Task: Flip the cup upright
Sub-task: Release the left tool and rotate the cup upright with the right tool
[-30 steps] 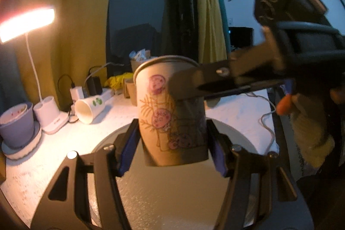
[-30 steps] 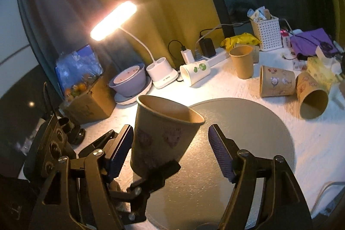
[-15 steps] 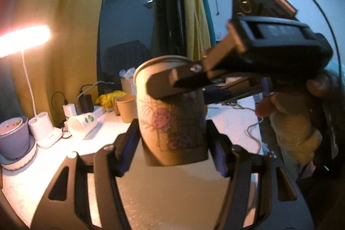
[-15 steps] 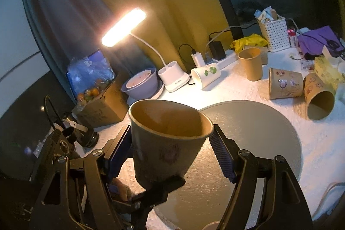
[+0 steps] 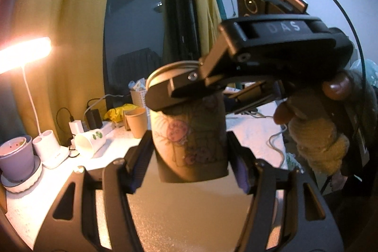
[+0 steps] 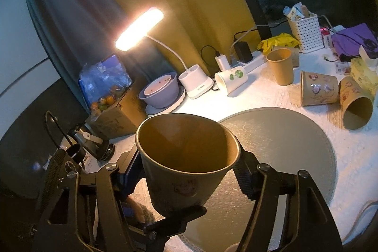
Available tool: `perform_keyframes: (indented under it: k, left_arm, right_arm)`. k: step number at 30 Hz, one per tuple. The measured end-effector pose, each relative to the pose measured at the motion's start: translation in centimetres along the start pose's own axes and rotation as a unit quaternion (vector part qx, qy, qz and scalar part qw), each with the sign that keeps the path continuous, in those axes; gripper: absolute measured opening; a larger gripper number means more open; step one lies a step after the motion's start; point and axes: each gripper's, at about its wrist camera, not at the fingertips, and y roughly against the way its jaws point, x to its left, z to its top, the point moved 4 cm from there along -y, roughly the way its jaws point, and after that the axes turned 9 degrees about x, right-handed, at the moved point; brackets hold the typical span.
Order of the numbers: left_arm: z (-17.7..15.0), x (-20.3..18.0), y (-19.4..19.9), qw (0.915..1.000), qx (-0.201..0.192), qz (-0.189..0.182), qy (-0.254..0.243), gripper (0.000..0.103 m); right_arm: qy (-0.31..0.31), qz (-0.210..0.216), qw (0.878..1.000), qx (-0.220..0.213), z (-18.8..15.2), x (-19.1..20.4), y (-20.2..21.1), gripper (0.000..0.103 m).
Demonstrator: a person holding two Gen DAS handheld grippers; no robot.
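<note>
A brown paper cup (image 5: 189, 134) with pink cartoon prints is held upright in the air above the round grey mat (image 5: 189, 216). My left gripper (image 5: 191, 162) is shut on its lower body. My right gripper (image 6: 189, 167) is closed around its upper part just below the rim; one right finger (image 5: 177, 91) crosses the cup's rim in the left wrist view. In the right wrist view the cup (image 6: 186, 157) shows its open mouth upward, and a left finger (image 6: 174, 223) shows under its base.
Two printed paper cups (image 6: 319, 91) (image 6: 354, 108) lie on their sides on the white table. A plain brown cup (image 6: 281, 65) stands upright; a white cup (image 6: 230, 82) lies by the lamp base (image 6: 196, 82). A purple bowl (image 6: 160, 91), a power strip and a white basket (image 6: 306, 32) line the back.
My right gripper has closed in on the cup's upper part; a second ago its jaws stood wide of it. Both grippers and the cup have risen a little.
</note>
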Motion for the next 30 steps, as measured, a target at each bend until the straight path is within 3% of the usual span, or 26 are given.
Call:
perform_keyframes:
  k: [4,7,17,23,30]
  left_arm:
    - [0.0,0.1,-0.3,0.9999,0.011,-0.004,0.004,0.064]
    - [-0.1,0.0,-0.6,0.9996,0.024,-0.012,0.008,0.076]
    - [-0.4,0.2,-1.5,0.9982,0.052,-0.024,0.018,0.077]
    - [-0.9,2.3,-2.6,0.9925,0.088,-0.044,0.072,0.077]
    - [-1.8,5.0,-4.0,0.9822,0.125,-0.03,0.137,0.077]
  right_arm:
    - [0.0,-0.003,1.0,0.001,0.0,0.0,-0.2,0.07]
    - [0.0,-0.011,1.0,-0.004,0.1,-0.1,0.0,0.07]
    - [0.023,-0.063,0.998,-0.022,0.6,-0.4,0.5,0.07]
    - [0.042,-0.118,0.991,-0.041,1.2,-1.0,0.5,0.07]
    - [0.074,-0.174,0.98,-0.06,1.8,-1.0,0.3,0.07]
